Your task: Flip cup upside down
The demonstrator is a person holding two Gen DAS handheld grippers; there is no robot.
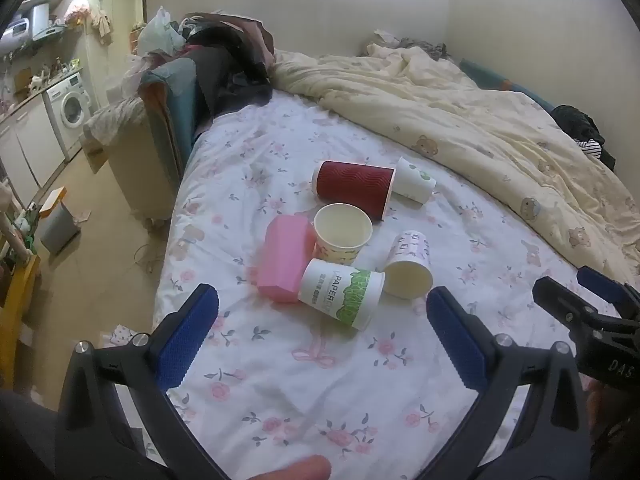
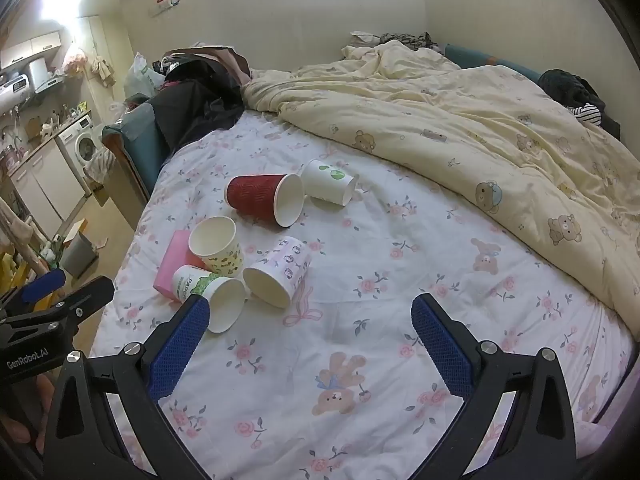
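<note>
Several paper cups lie in a cluster on the floral bed sheet (image 1: 304, 384). A cream patterned cup (image 1: 342, 234) stands mouth up, leaning on a pink box (image 1: 285, 258). A red ribbed cup (image 1: 354, 188), a white cup with green dots (image 1: 414, 180), a green-and-white "PAPER" cup (image 1: 342, 294) and a purple-patterned cup (image 1: 409, 266) lie on their sides. My left gripper (image 1: 322, 320) is open and empty, just short of the cluster. My right gripper (image 2: 310, 330) is open and empty, to the right of the cups (image 2: 276, 272). The upright cup shows in the right wrist view (image 2: 216, 244).
A rumpled cream quilt (image 1: 460, 120) covers the far and right side of the bed. Dark clothes (image 1: 228, 68) pile on a chair at the bed's far left. The bed's left edge drops to the floor with a grey bin (image 1: 58, 226).
</note>
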